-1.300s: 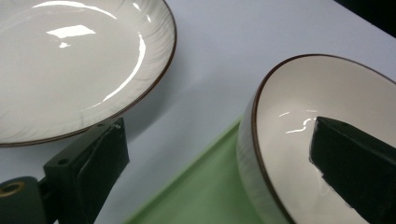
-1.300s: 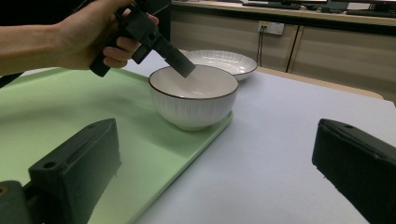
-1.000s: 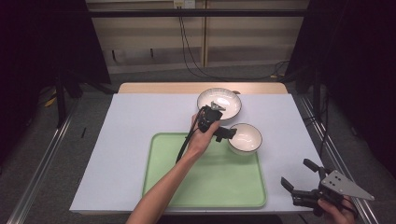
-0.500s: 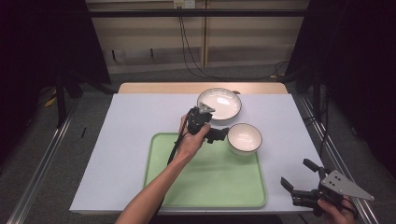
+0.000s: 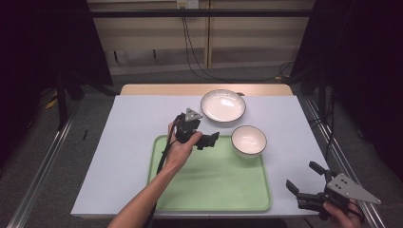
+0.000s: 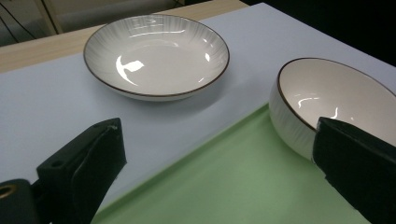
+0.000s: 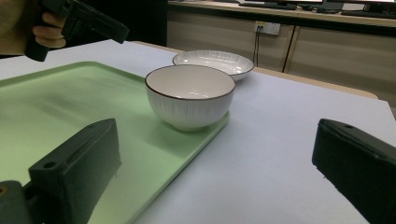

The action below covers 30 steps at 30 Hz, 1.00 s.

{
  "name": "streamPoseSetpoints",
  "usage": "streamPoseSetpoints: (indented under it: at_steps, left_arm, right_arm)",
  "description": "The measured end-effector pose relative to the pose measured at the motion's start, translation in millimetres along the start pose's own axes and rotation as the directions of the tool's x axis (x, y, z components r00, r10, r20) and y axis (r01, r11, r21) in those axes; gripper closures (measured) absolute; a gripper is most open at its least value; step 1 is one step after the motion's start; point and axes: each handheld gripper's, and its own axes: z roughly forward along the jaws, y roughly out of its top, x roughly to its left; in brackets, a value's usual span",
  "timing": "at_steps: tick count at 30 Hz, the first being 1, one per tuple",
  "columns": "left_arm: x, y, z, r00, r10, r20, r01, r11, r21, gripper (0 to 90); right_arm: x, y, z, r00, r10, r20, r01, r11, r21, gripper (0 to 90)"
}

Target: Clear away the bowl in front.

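Showing no legible writing: bowl (image 5: 248, 140), plate (image 5: 223, 105).

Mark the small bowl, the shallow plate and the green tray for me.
small bowl (image 7: 189, 95), right gripper view, on its ribbed outer wall.
shallow plate (image 6: 156, 58), left gripper view, on its glossy inner floor.
green tray (image 5: 214, 183), high view, on its bare middle surface.

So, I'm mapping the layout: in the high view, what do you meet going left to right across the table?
Left tongs → small bowl → right tongs
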Motion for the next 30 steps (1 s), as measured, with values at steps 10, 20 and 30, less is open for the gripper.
streamPoseSetpoints:
  at_steps: [10, 20, 30]
  left_arm:
    - [8.5, -16.3, -32.3, 0.9997, -0.009, -0.023, 0.009, 0.9999, -0.005, 2.4]
    - [8.3, -35.8, -69.3, 0.9978, -0.039, -0.053, 0.036, 0.9981, -0.051, 2.5]
    - [8.6, -59.3, -103.0, 0.9966, -0.037, -0.074, 0.032, 0.997, -0.07, 2.5]
  right_arm:
    - [1.1, 0.7, 0.0, 1.0, -0.007, -0.003, 0.007, 1.0, -0.005, 0.6]
    - [1.9, 0.9, 0.5, 1.0, -0.007, -0.007, 0.007, 1.0, 0.0, 0.7]
    - [1.9, 1.0, 0.6, 1.0, -0.006, -0.007, 0.006, 1.0, 0.001, 0.7]
